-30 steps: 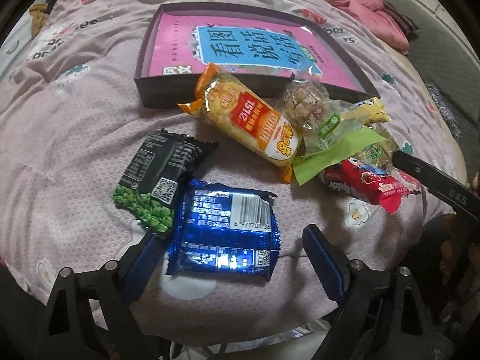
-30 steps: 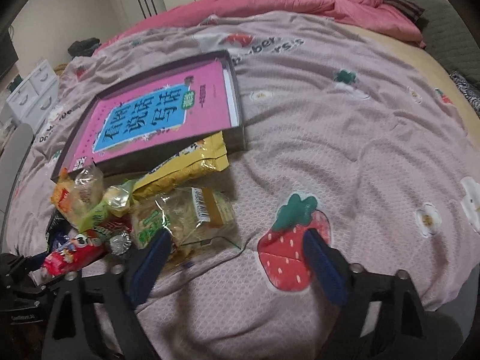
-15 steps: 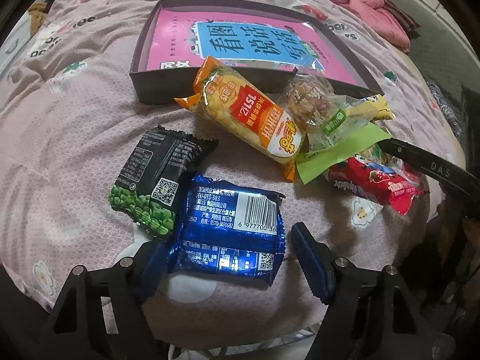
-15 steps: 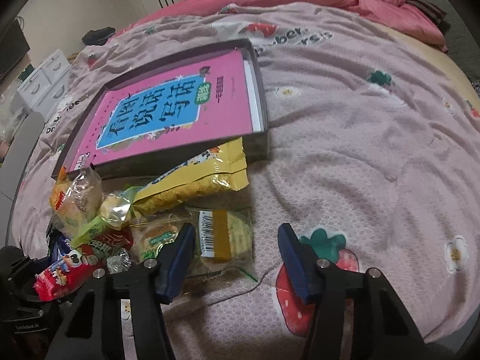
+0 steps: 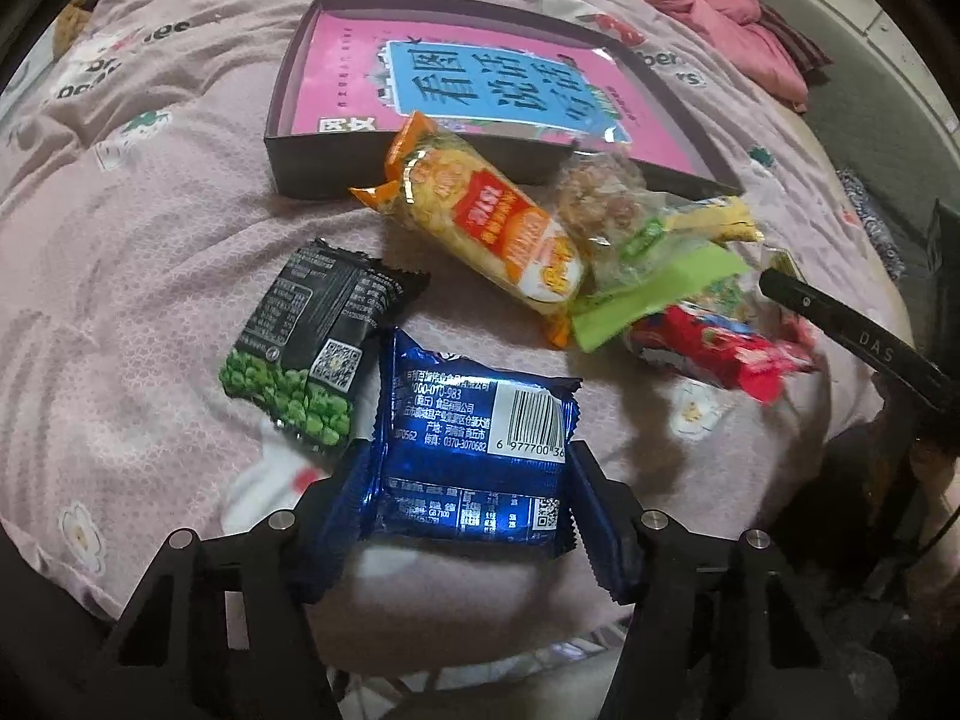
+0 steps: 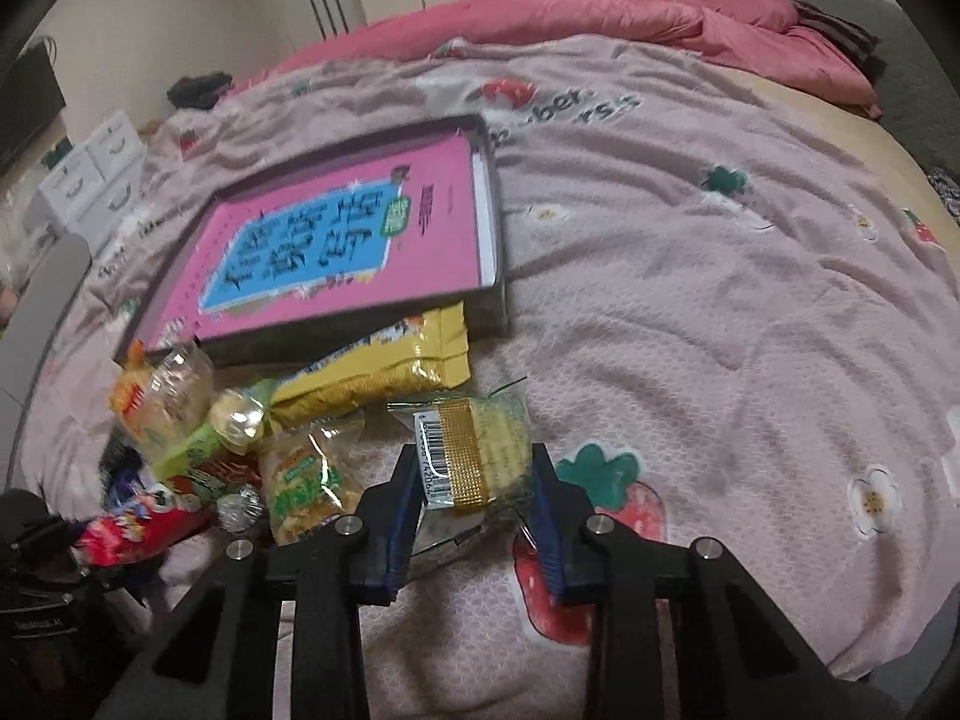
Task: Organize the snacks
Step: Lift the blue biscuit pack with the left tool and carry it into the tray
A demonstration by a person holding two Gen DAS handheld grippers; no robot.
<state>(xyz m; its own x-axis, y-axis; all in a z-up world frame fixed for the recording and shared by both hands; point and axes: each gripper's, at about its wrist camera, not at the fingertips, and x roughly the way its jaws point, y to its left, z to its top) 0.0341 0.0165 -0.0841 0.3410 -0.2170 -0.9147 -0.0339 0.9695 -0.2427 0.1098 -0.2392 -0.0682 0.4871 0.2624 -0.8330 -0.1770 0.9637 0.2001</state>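
Snack packs lie on a pink bedspread in front of a dark shallow box that holds a pink book. My left gripper is shut on a blue foil pack, its pads against both edges. A black pea pack lies to its left, and an orange pack, a green-edged clear pack and a red pack lie beyond it. My right gripper is shut on a clear cracker pack with a gold band. A yellow bag lies against the box.
The bedspread stretches to the right of the box. A pink duvet is bunched at the far side. White drawers stand off the bed's left. The bed's edge is just below both grippers.
Both grippers have moved forward and closed: the left onto the blue foil pack, the right onto the clear cracker pack.
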